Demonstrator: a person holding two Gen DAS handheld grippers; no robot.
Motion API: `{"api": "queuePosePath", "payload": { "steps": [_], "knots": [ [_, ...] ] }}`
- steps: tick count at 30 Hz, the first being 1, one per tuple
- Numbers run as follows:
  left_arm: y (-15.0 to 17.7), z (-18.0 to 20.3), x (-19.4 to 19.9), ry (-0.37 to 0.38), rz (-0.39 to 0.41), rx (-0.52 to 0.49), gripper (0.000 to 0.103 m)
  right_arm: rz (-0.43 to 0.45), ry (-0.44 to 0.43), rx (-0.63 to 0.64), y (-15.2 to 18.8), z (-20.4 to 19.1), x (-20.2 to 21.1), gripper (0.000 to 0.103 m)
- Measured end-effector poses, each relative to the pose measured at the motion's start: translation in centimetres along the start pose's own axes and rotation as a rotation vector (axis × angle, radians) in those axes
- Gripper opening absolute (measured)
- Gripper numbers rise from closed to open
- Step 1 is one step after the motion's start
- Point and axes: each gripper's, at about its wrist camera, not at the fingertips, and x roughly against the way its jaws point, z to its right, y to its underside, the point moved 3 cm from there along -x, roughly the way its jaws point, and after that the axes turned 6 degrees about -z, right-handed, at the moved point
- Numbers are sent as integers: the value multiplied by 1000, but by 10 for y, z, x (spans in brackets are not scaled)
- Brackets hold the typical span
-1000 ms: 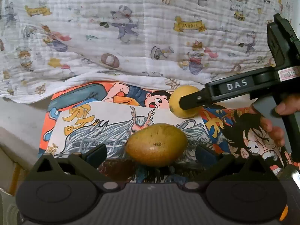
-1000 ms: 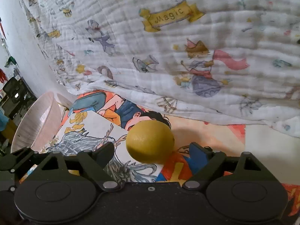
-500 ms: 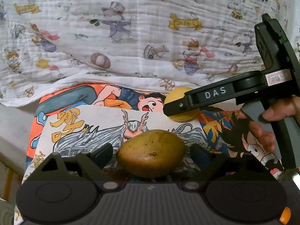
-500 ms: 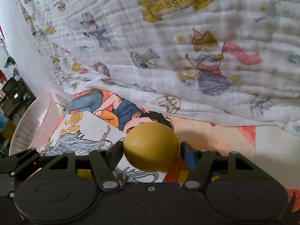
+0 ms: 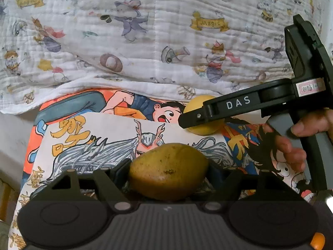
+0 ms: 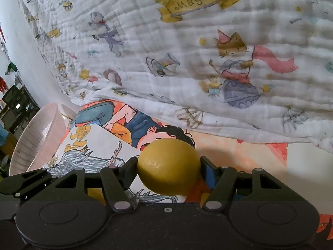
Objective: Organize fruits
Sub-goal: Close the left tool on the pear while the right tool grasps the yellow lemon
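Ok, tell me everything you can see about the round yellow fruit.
The round yellow fruit looks like a lemon: matte, finely dimpled skin, evenly yellow. It sits on the cartoon posters in front of the printed quilt. The right gripper has its jaws on either side of it, closing, with the pads at its flanks. The left wrist view shows it beyond the mango.

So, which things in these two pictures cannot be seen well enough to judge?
- Mango, left wrist view: its underside is hidden by the left gripper body.
- Lemon, right wrist view: pad contact is hidden behind its curve as the right gripper closes.
- Pink bowl, right wrist view: the inside faces away.
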Motion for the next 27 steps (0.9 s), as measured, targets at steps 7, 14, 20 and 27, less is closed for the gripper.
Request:
{"api": "queuePosePath", "payload": {
  "steps": [7,14,20,27],
  "knots": [
    [-1,1,-1,3,15,1,77,13,1,2,1,-1,-1,63],
    [0,2,-1,-3,18,-3,76,34,-9,-19,4,2,1,63],
    [0,2,0,-2,7,17,76,47,-52,-65,6,10,6,62],
    [3,3,5,6,-7,22,76,63,-72,-88,8,13,12,62]
  ]
}}
